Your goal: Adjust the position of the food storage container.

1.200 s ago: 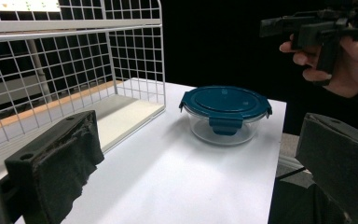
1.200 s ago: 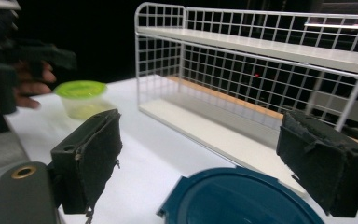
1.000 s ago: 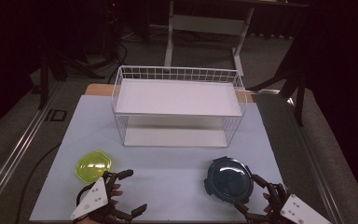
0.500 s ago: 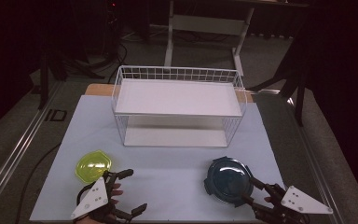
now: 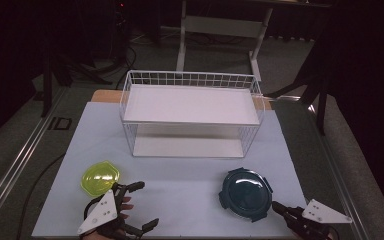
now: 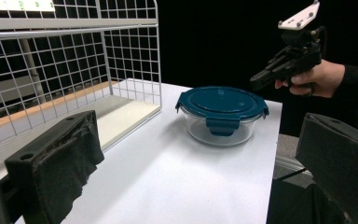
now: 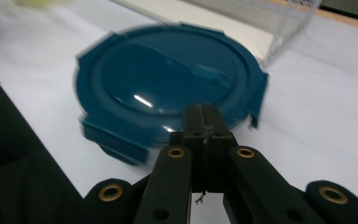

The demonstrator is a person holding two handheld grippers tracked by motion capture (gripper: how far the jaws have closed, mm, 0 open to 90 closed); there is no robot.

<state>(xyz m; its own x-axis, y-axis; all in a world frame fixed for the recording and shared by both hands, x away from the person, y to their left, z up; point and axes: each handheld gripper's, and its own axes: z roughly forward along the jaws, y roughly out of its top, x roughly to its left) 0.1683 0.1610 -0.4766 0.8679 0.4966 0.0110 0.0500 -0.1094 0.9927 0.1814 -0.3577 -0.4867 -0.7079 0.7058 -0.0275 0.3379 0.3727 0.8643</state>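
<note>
Right gripper has just been closing and its jaws are now pressed together with nothing between them, the tips just beside the near edge of the glass container. I judge this is the approach step; next it likely must push or press on a lid clip. Left gripper rests released near the yellow bowl. The container stands on the white table before the wire rack; it has a dark blue clip lid and a clear body.

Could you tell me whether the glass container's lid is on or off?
On: the blue lid sits flat on the container.
</note>
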